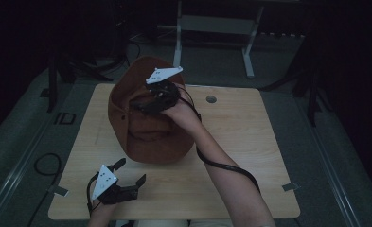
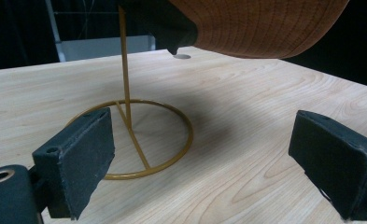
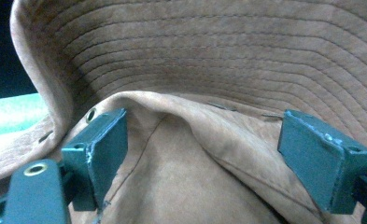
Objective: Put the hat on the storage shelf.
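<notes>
L gripper (image 1: 129, 172) sits near the desk's (image 1: 250, 142) front-left corner, jaws wide apart, nothing btwn them, aimed at the gold wire stand (image 2: 127, 135). Its ring base lies flat on the desk, thin post rising under the brown hat (image 1: 146, 123). Hat sits atop the stand, toward the back-left of the desk. R gripper (image 1: 143, 106) is at the crown, jaws spread wide, pads not pressing; crown fabric (image 3: 181, 154) bulges btwn them. Hat looks light, soft, floppy suede-like, prob. grippy; best pinched at a crown fold or the stitched brim.
</notes>
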Motion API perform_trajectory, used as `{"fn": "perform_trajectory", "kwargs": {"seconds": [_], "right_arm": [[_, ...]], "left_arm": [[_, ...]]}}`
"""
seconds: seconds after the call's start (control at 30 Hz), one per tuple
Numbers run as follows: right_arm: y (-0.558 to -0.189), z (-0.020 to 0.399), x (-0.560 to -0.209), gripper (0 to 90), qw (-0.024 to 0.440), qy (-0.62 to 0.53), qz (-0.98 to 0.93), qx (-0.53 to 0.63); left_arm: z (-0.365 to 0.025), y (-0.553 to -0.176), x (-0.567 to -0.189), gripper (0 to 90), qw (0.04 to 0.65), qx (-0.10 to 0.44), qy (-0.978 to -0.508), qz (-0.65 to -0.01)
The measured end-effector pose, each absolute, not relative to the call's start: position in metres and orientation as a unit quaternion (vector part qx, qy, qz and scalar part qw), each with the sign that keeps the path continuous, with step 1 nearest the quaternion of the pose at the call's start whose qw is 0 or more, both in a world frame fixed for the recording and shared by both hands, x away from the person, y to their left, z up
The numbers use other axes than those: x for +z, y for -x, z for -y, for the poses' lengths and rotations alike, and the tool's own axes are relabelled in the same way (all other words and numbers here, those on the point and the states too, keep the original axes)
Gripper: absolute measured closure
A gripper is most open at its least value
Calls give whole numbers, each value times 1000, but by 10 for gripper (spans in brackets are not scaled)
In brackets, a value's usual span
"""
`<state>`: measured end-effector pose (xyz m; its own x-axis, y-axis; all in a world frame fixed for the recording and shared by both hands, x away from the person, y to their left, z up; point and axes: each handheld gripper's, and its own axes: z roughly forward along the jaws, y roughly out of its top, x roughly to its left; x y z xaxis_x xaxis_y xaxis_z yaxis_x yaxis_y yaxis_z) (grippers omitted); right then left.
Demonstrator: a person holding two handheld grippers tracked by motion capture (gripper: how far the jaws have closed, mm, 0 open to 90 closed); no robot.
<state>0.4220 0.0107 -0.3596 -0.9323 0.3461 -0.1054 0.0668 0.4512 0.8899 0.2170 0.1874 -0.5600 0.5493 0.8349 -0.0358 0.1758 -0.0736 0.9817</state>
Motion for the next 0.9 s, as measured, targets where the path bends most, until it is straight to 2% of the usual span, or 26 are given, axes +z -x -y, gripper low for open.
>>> {"fn": "perform_trajectory", "kwargs": {"seconds": [0.17, 0.37, 0.9], "right_arm": [[-418, 1, -357, 157, 144, -126, -839, 509], [-405, 29, -357, 157, 127, -128, -829, 529], [-380, 98, -396, 159, 116, -144, -831, 524]], "left_arm": [[-188, -216, -561, 75, 568, 292, -672, -375], [-188, -217, -563, 75, 565, 289, -674, -377], [-184, -218, -567, 75, 558, 285, -681, -380]]}}
